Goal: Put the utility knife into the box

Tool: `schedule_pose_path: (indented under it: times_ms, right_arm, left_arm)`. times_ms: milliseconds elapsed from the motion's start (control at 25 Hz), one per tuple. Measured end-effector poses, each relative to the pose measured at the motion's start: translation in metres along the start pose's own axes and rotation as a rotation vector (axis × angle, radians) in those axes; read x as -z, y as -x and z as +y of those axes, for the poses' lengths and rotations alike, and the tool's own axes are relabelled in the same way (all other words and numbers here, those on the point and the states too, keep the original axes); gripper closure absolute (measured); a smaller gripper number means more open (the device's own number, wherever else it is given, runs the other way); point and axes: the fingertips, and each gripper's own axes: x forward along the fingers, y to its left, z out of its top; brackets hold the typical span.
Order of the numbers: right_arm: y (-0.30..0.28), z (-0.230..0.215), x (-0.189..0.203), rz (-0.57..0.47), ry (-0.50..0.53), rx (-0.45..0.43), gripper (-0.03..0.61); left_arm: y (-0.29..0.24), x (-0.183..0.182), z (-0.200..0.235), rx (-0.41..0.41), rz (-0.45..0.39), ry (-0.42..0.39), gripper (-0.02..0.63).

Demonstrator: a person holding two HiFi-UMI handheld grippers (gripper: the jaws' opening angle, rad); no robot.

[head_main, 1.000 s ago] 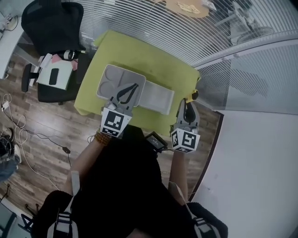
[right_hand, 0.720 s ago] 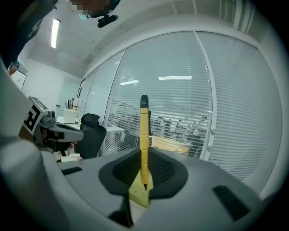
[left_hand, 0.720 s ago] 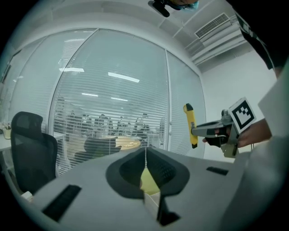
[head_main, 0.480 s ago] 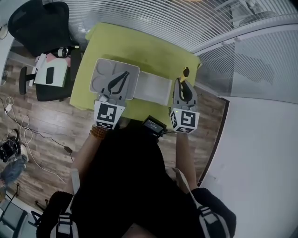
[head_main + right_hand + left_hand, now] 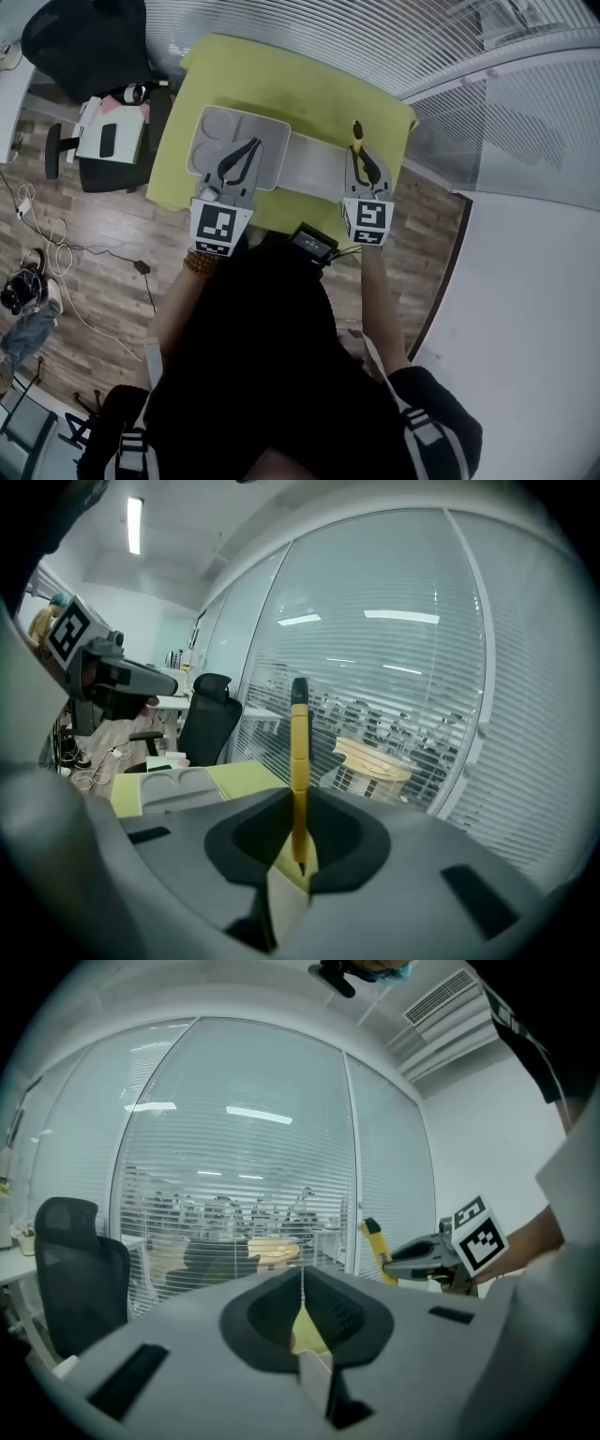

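A yellow utility knife [image 5: 356, 134] [image 5: 299, 728] stands upright in my right gripper [image 5: 359, 155] [image 5: 299, 803], which is shut on its lower end above the right part of the yellow-green table [image 5: 281, 94]. The grey box [image 5: 212, 141] [image 5: 173, 787] lies open on the table's left half, its lid [image 5: 314, 171] folded out to the right. My left gripper [image 5: 249, 150] [image 5: 302, 1283] hovers over the box, shut with nothing in it. In the left gripper view the knife [image 5: 374, 1244] shows at the right.
A black office chair [image 5: 84, 37] stands beyond the table's left corner, and a low seat with papers and a phone [image 5: 108, 141] sits at its left side. A glass wall with blinds [image 5: 394, 37] runs behind the table. Cables [image 5: 42, 248] lie on the wooden floor.
My right gripper has carried the knife from the table's right edge leftward and further in, close to the lid's right end. The left gripper stays over the box.
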Motion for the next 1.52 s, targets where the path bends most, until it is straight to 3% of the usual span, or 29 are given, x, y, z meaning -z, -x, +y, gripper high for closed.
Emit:
schedule_pose_path:
  times_ms: [1520]
  right_arm:
    - [-0.074,0.069,0.139,0.345,0.436,-0.252,0.535]
  left_arm:
    - [0.064,0.021,0.046,-0.158,0.026,0.013,0.595]
